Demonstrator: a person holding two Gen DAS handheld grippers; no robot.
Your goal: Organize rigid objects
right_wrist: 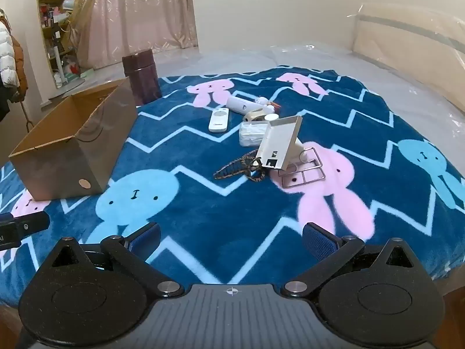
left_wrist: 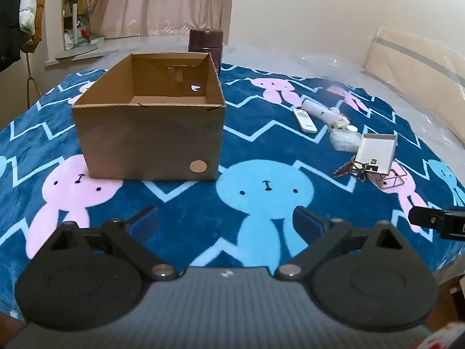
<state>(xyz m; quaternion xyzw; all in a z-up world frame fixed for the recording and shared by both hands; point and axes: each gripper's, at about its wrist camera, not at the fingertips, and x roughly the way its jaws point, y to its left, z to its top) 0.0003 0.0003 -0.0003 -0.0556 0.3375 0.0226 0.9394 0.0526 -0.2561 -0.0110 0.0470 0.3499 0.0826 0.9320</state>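
Note:
An open cardboard box [left_wrist: 151, 142] stands on the blue bunny blanket [left_wrist: 261, 133], straight ahead of my left gripper [left_wrist: 225, 222], which is open and empty. The box [right_wrist: 72, 151] sits at the left in the right wrist view. A cluster of small items lies to the right: a white remote [right_wrist: 218, 120], a white cylinder [right_wrist: 242, 105], a clear plastic case [right_wrist: 252, 135], a white tray-like stand [right_wrist: 280, 142], a wire frame [right_wrist: 303, 171] and a dark braided clip [right_wrist: 241, 167]. My right gripper [right_wrist: 231, 240] is open and empty, short of them.
A dark maroon canister [right_wrist: 141, 75] stands behind the box. Plastic-covered mattress [right_wrist: 377, 67] and headboard [right_wrist: 407, 46] lie beyond the blanket. Curtain [right_wrist: 139, 11], shelves and hanging coats are at the back left. The other gripper's tip shows at each view's edge [left_wrist: 436, 222].

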